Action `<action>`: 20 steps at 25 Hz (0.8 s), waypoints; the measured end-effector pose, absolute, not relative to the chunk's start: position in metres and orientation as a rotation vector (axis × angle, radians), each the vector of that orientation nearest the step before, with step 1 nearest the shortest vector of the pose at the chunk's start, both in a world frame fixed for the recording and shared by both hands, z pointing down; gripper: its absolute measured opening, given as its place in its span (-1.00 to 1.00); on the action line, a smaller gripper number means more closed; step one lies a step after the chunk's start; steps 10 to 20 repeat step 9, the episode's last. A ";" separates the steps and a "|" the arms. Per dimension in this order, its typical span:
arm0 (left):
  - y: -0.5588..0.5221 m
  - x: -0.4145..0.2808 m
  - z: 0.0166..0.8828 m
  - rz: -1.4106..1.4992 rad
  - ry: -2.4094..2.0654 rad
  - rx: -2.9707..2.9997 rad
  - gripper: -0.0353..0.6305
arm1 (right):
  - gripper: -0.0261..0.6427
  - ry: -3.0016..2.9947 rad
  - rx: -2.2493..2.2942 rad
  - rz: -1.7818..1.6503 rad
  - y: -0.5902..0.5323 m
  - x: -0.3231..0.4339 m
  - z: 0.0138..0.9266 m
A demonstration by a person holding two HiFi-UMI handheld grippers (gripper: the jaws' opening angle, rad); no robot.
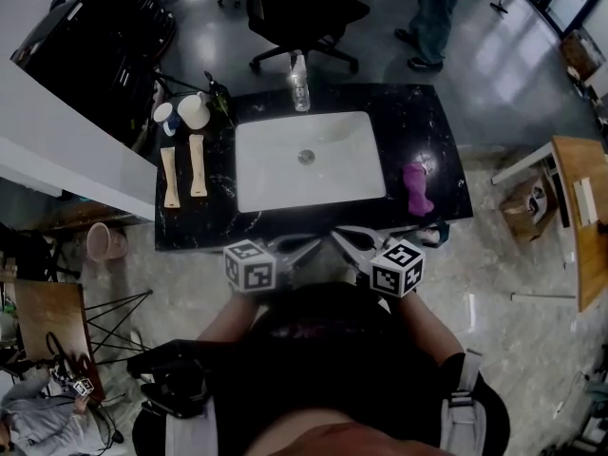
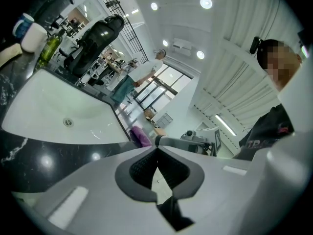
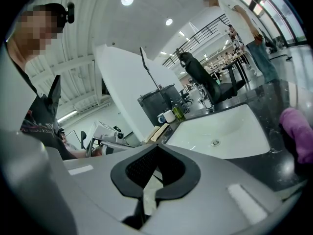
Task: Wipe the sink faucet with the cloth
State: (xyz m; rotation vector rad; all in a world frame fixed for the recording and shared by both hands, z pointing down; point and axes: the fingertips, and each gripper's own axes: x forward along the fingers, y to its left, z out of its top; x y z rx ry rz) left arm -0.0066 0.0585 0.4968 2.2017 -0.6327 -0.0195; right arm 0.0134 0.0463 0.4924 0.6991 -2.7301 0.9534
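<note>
A white sink (image 1: 309, 193) is set in a black stone counter (image 1: 432, 122). The chrome faucet (image 1: 300, 85) stands at the sink's far edge, and it shows small in the right gripper view as faucet (image 3: 209, 102). A purple cloth (image 1: 416, 188) lies crumpled on the counter to the right of the sink; it is also the purple cloth (image 3: 298, 127) and the purple cloth (image 2: 142, 136). Both grippers hover at the counter's near edge, tips pointing toward each other. My left gripper (image 1: 315, 244) (image 2: 156, 150) is shut and empty. My right gripper (image 1: 336, 235) (image 3: 155, 149) is shut and empty too.
Two cups (image 1: 185, 112), a green bottle (image 1: 220, 96) and two pale wooden pieces (image 1: 183, 169) sit on the counter's left end. A black office chair (image 1: 299, 12) and a standing person (image 1: 437, 12) are beyond it. A pink bin (image 1: 104, 243) stands at floor left, a wooden table (image 1: 581, 198) at right.
</note>
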 end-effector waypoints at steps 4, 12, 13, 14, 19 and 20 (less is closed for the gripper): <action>0.060 -0.007 0.496 -0.019 -0.631 2.200 -0.89 | -0.89 -2.729 0.700 0.953 0.048 0.013 0.492; 0.060 -0.007 0.496 -0.020 -0.628 2.204 -0.89 | -0.89 -2.729 0.702 0.949 0.048 0.012 0.492; 0.060 -0.007 0.496 -0.020 -0.628 2.204 -0.89 | -0.89 -2.729 0.702 0.949 0.048 0.012 0.492; 0.060 -0.007 0.496 -0.020 -0.628 2.204 -0.89 | -0.89 -2.729 0.702 0.949 0.048 0.012 0.492; 0.060 -0.007 0.496 -0.020 -0.628 2.204 -0.89 | -0.89 -2.729 0.702 0.949 0.048 0.012 0.492; 0.060 -0.007 0.496 -0.020 -0.628 2.204 -0.89 | -0.89 -2.729 0.702 0.949 0.048 0.012 0.492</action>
